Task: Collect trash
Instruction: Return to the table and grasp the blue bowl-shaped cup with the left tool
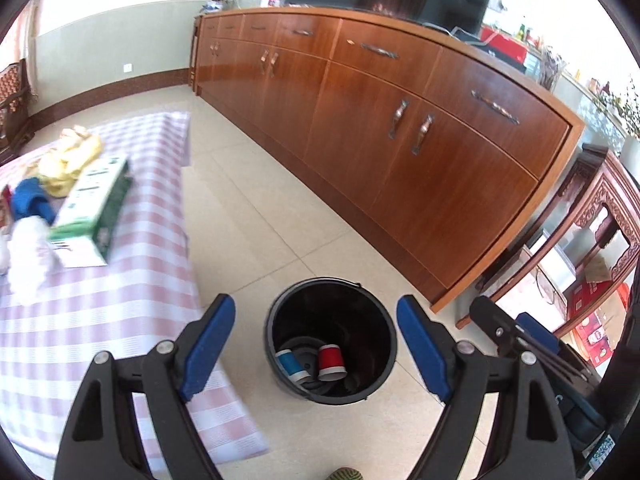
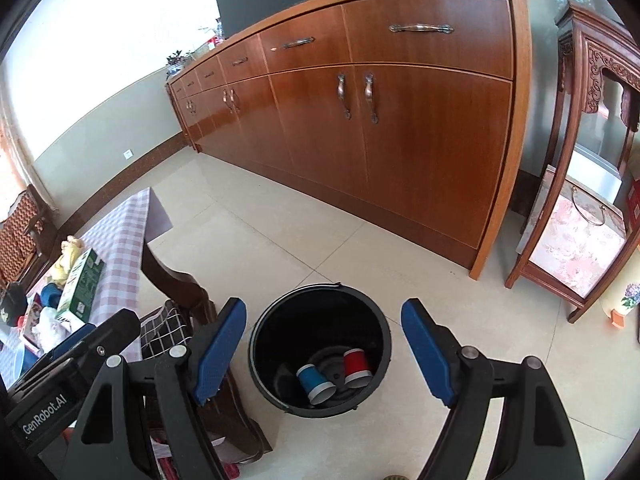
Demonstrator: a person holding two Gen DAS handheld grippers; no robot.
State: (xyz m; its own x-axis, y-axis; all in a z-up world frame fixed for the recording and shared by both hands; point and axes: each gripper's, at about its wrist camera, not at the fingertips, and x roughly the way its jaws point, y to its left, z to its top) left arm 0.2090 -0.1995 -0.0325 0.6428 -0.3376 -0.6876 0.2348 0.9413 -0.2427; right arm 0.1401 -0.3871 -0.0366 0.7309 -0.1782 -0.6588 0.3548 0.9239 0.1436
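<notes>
A black bucket stands on the tiled floor with a blue paper cup and a red paper cup lying in its bottom. It also shows in the right wrist view, with the blue cup and red cup. My left gripper is open and empty above the bucket. My right gripper is open and empty above it too. On the checked tablecloth lie a green box, white crumpled paper, a blue item and yellow wrapping.
A long wooden sideboard runs along the wall behind the bucket. A carved wooden side table stands to its right. A wooden chair sits by the table edge. The right gripper shows at the right edge of the left wrist view.
</notes>
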